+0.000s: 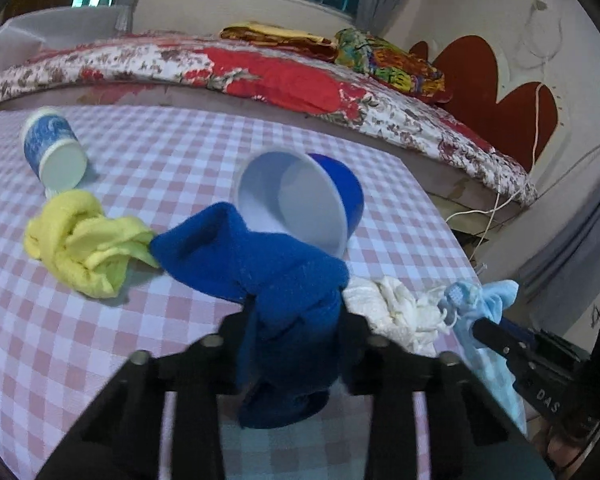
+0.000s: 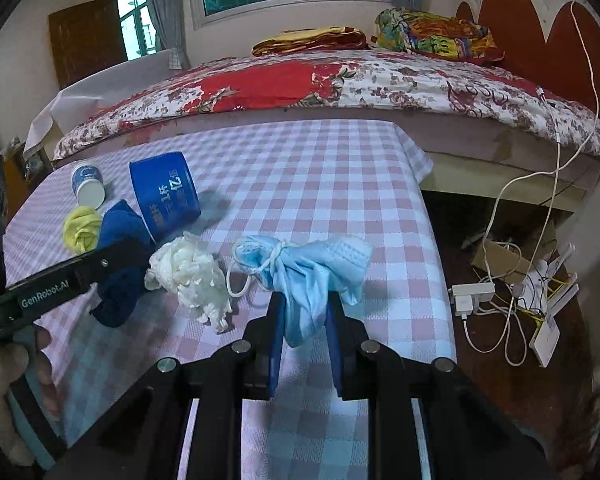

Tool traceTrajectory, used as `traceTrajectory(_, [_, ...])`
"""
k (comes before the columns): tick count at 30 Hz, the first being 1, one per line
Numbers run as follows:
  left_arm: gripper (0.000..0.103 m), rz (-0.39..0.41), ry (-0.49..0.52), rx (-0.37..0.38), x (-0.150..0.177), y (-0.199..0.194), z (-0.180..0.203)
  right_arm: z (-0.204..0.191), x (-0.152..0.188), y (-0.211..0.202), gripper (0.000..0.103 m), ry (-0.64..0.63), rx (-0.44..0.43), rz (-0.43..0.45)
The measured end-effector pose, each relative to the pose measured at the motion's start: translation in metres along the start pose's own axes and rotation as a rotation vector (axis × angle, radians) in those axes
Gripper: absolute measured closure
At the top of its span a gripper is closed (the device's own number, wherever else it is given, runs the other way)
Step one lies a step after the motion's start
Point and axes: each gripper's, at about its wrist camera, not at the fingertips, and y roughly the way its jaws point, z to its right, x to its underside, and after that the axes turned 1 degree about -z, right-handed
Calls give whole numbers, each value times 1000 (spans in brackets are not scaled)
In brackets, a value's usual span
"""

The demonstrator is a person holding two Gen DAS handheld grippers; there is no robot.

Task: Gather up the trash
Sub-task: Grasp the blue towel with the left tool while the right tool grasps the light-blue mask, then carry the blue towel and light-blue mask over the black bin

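On the pink checked tablecloth (image 2: 320,168), my left gripper (image 1: 296,312) is shut on a crumpled dark blue cloth (image 1: 252,252), which bulges out ahead of the fingers. My right gripper (image 2: 304,300) is shut on a light blue face mask (image 2: 316,264) with a knotted ear loop. Between the two lies a wad of white tissue (image 2: 192,272). A blue tub (image 1: 300,200) lies on its side just beyond the blue cloth. A yellow rag (image 1: 84,244) and a tipped blue-and-white paper cup (image 1: 54,148) lie further left.
A bed with a red floral quilt (image 2: 300,84) runs along the table's far edge. The table's right edge drops to a floor with a power strip and tangled white cables (image 2: 500,292). A person's hand (image 2: 20,360) holds the left gripper.
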Motion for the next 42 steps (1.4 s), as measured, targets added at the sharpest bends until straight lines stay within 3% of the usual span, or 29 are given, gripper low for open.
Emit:
traceTrajectory(5, [81, 22, 45, -19, 9, -17, 4, 0, 5, -6, 82, -5, -6, 4])
traceTrajectory(16, [81, 44, 124, -38, 40, -63, 21, 2, 23, -41, 83, -21, -2, 32])
traceTrajectory(27, [81, 55, 204, 21, 60, -88, 61, 17, 58, -96, 83, 10, 14, 67])
traceTrajectory(42, [81, 13, 354, 153, 95, -93, 145, 68, 114, -162, 83, 100, 104, 105])
